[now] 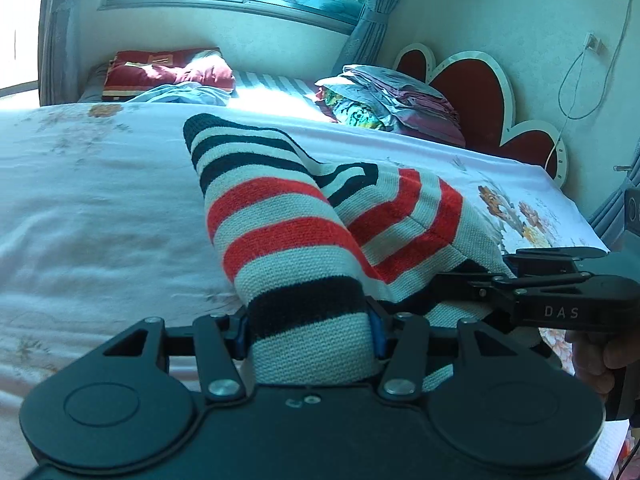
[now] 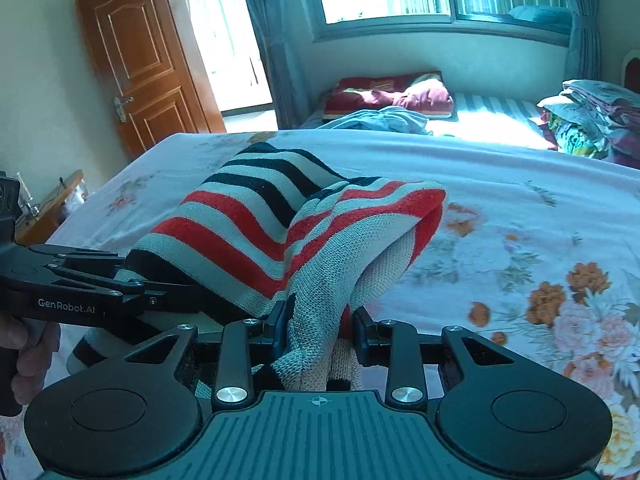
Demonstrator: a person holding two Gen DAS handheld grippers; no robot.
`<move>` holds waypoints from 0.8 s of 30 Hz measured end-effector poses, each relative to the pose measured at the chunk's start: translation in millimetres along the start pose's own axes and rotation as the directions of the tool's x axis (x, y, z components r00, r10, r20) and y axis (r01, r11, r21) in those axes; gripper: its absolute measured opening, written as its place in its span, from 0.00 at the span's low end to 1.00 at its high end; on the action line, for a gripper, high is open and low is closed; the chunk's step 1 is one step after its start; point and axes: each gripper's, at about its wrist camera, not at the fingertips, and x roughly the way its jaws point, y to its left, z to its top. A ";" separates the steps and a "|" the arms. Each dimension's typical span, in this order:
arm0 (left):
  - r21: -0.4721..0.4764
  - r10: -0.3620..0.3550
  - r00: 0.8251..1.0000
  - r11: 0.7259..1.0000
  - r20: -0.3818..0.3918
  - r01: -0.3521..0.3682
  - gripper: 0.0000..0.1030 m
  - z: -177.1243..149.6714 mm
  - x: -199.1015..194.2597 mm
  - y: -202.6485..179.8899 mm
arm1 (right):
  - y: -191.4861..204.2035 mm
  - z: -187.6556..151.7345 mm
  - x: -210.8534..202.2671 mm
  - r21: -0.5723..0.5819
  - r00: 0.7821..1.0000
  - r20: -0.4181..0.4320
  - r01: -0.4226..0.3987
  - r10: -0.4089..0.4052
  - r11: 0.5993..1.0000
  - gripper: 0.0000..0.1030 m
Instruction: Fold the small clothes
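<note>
1. Left gripper point(image 1: 308, 330) clamps a thick bunch of the red, black and pale striped knit garment point(image 1: 280, 220).
2. Right gripper point(image 2: 320, 332) pinches the same knit alongside.
3. Garment drapes forward onto the white floral bedsheet point(image 2: 520, 208).
4. Beyond, a folded laundry stack point(image 1: 392, 100).

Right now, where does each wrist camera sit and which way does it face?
Left wrist: on the left gripper, facing across the bed to the window; right gripper at right edge.
Right wrist: on the right gripper, facing the same way; door at left, left gripper at left edge.
Shared: the striped knit garment, gripped by both.
</note>
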 end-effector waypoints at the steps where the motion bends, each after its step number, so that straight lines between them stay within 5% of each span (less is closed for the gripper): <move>1: -0.005 0.003 1.000 1.000 -0.003 -0.003 0.49 -3.2 -3.4 7.8 | 9.5 -1.7 6.8 -0.001 1.000 -0.005 -0.007 0.007 1.000 0.31; 11: -0.093 -0.027 0.997 0.995 -0.067 0.020 0.52 -36.5 1.1 72.8 | 35.5 -27.1 60.9 0.052 0.994 -0.106 0.015 -0.010 0.999 0.32; 14: -0.130 -0.046 0.997 0.991 -0.054 0.038 0.65 -43.5 4.3 82.5 | 20.8 -39.5 66.0 0.136 0.992 -0.126 0.011 0.007 0.991 0.34; 17: -0.125 -0.039 0.998 0.992 -0.044 0.033 0.80 -45.4 -2.2 90.5 | 13.6 -35.7 61.0 0.184 0.992 -0.127 0.015 0.009 0.983 0.50; 20: -0.123 -0.043 0.999 0.991 0.027 0.046 0.74 -40.3 -22.8 102.1 | 8.9 -23.8 39.1 0.178 0.999 -0.037 0.037 -0.031 0.983 0.56; 22: -0.119 -0.041 0.997 0.992 0.058 0.048 0.61 -28.3 -26.2 106.2 | -1.2 -11.5 39.9 0.213 0.999 -0.030 0.049 -0.043 0.976 0.56; 23: -0.114 -0.037 0.997 0.993 0.060 0.044 0.60 -20.9 -23.2 107.5 | -5.9 -5.8 44.0 0.227 0.998 -0.031 0.063 -0.057 0.972 0.54; 24: -0.105 -0.035 0.998 0.994 0.055 0.041 0.55 -12.9 -18.1 108.1 | -7.8 0.5 48.8 0.222 0.998 -0.024 0.069 -0.065 0.973 0.37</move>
